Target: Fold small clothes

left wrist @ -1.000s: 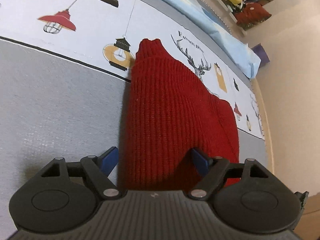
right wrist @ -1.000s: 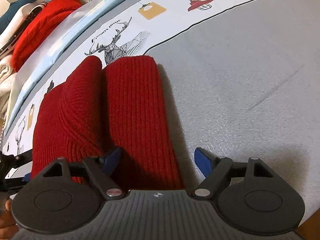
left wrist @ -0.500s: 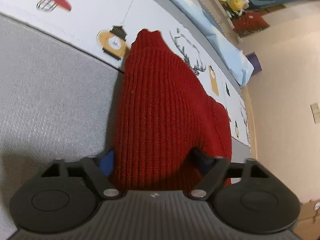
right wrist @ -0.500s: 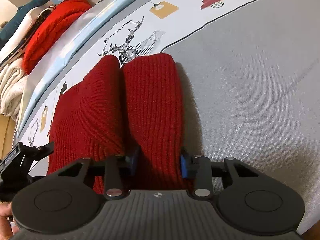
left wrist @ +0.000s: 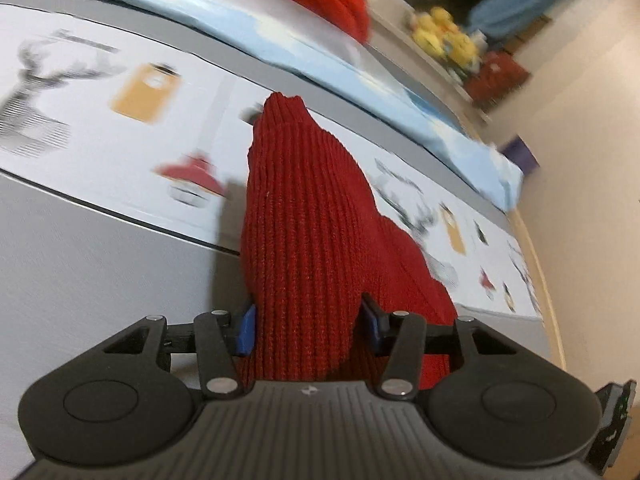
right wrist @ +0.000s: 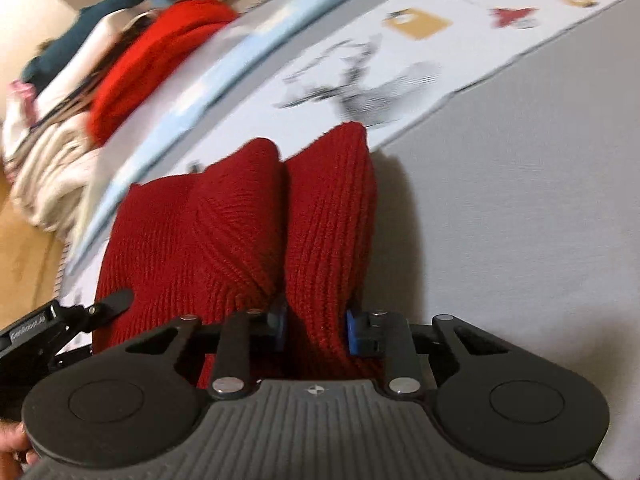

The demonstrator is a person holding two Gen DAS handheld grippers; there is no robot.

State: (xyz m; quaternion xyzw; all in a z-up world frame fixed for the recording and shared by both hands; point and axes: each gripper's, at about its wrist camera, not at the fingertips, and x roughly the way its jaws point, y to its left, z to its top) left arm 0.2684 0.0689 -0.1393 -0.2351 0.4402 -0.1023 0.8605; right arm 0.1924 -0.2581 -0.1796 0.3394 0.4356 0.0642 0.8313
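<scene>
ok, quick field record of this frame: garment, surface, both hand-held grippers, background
garment: red ribbed knit garment, two tube-like parts side by side in the right wrist view
surface: grey bed cover with printed white band (deer, lamps)
left hand-held gripper: jaws closing, knit between pads
right hand-held gripper: jaws closing, pads pressing one knit tube
background: pile of clothes, yellow plush toys
image: motion-blurred

The dark red rib-knit garment (left wrist: 304, 240) is chunky wool-type cloth, matt and a bit fuzzy. It's on a flat-woven grey bedspread with a smooth white printed band (right wrist: 520, 200), and the black gripper bodies (left wrist: 308, 420) look like matt ridged plastic with shiny metal pins
</scene>
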